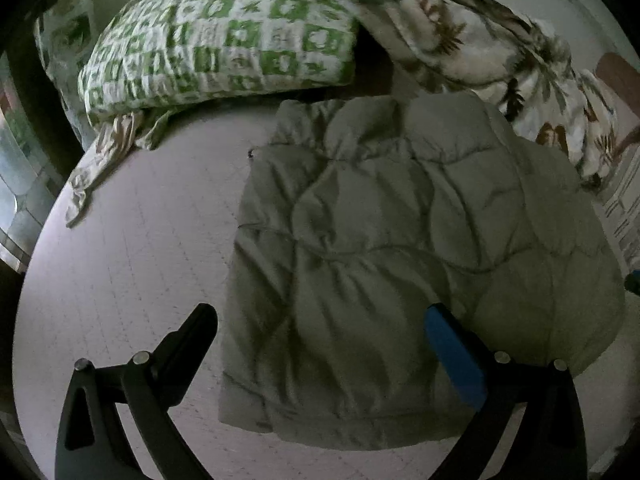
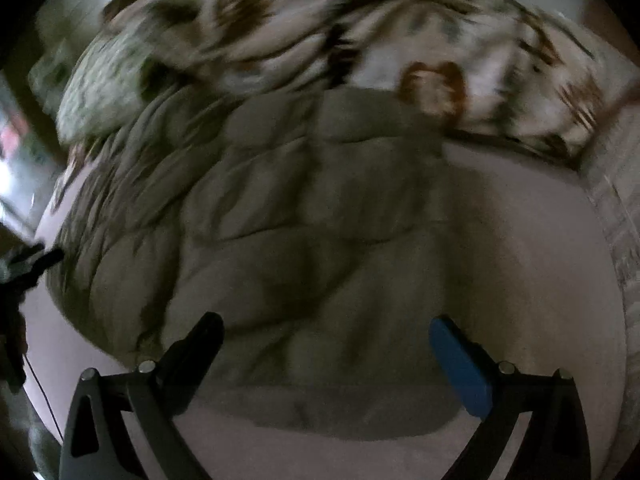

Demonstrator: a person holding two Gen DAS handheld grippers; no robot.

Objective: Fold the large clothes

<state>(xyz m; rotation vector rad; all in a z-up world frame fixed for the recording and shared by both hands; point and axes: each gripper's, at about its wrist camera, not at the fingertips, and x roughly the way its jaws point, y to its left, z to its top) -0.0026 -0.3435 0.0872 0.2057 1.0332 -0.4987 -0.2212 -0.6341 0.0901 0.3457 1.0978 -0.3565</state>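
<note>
A grey-green quilted puffer jacket (image 1: 400,248) lies folded into a rough rectangle on the pale bed sheet (image 1: 140,240). It also fills the middle of the right wrist view (image 2: 300,248), which is blurred. My left gripper (image 1: 320,320) is open and empty, hovering over the jacket's near left part. My right gripper (image 2: 326,332) is open and empty above the jacket's near edge. Each gripper has one black finger and one blue-padded finger (image 1: 452,356).
A green-and-white patterned pillow (image 1: 224,40) lies at the head of the bed. A floral blanket (image 1: 500,60) is bunched behind the jacket, also in the right wrist view (image 2: 360,32). The bed's right edge (image 2: 616,240) borders a patterned floor.
</note>
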